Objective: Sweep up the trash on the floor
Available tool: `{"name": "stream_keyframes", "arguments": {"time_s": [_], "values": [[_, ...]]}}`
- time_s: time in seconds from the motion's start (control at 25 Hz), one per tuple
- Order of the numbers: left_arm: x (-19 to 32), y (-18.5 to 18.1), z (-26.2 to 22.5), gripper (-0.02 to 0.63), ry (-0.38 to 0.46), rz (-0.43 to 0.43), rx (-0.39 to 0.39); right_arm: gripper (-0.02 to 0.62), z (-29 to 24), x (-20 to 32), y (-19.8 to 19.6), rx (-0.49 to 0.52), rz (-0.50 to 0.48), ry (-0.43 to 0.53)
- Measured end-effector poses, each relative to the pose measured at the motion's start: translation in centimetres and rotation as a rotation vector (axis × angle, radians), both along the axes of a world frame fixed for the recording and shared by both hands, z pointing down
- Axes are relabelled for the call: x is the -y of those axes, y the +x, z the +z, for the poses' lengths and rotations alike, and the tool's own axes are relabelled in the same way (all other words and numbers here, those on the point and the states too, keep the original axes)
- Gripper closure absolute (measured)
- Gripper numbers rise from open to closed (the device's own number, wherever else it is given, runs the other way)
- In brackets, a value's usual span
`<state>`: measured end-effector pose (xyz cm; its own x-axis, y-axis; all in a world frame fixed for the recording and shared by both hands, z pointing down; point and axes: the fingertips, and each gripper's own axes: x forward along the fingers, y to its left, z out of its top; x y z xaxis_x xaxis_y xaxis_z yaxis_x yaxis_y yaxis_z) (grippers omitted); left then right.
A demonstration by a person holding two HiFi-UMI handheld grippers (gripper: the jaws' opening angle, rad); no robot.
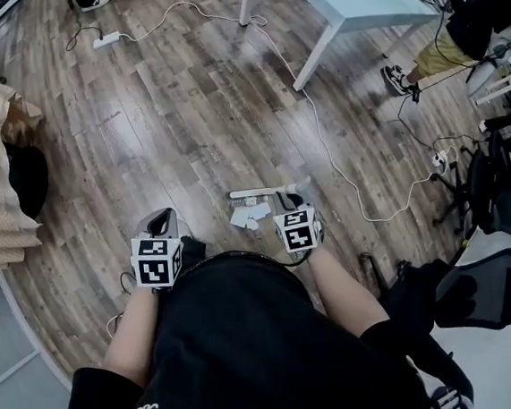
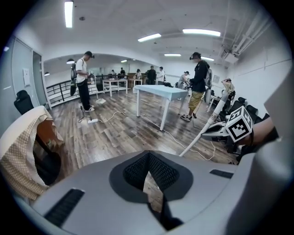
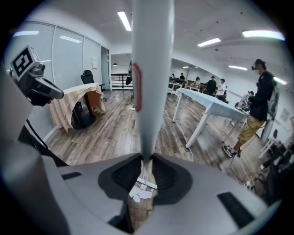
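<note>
1. Head view: the right gripper [image 1: 293, 200] and left gripper [image 1: 158, 219] hang side by side over the wood floor [image 1: 184, 116]. The white broom head [image 1: 254, 193] lies flat on the floor, just beyond the right fingertips and running off toward the left gripper's side. The paper scraps [image 1: 249, 216] are bunched on the near side of the head, touching or just beside it. They lie between the two grippers, closer to the right fingers and apart from the left ones. A white cable [image 1: 327, 152] snakes across the floor beyond the head, toward the table [image 1: 353, 1].

2. Left gripper view: the left fingers [image 2: 128, 176] are drawn close and the tips nearly meet, so only a thin wedge of floor shows between them. A dark shape [image 2: 167, 220] sits low in that gap; I cannot tell what it is. The broom handle [image 2: 202, 133] slants up off to the right of these fingers, not touching them, and the right gripper [image 2: 232, 131] is on it. No scraps are seen in this view.

3. Right gripper view: the right fingers [image 3: 121, 176] are clamped on the broom handle [image 3: 151, 69], which runs straight through between the pads and up. Past the fingertips, down the gap, are the broom head [image 3: 143, 183] and the scraps [image 3: 140, 195] against it on the near side. The left gripper [image 3: 34, 80] is off to the left, well clear.
</note>
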<state>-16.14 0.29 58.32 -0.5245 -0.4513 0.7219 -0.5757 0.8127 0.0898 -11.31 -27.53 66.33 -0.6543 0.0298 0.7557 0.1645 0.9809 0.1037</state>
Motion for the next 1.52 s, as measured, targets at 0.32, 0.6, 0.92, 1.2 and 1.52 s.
{"name": "stream_keyframes", "arguments": {"time_s": [0.32,0.6,0.92,1.2,1.52], "values": [[2.9,2.3,-1.0,0.611,0.0,0.04,0.013,0.512,-0.6,1.7,1.8,0.035,-0.007,-0.009],[7.6,2.0,-3.0,0.611,0.04,0.133,0.064,0.512,-6.7,3.3,1.7,0.196,0.062,-0.055],[17.4,3.7,-8.7,0.611,0.143,0.355,0.167,0.514,-17.9,5.0,4.5,0.422,0.086,-0.087],[23.7,7.0,-16.0,0.611,0.283,0.499,0.26,0.516,-27.5,7.0,9.3,0.597,0.189,-0.081],[27.7,10.4,-22.8,0.611,0.411,0.595,0.354,0.517,-32.3,8.5,12.6,0.663,0.334,-0.05]]}}
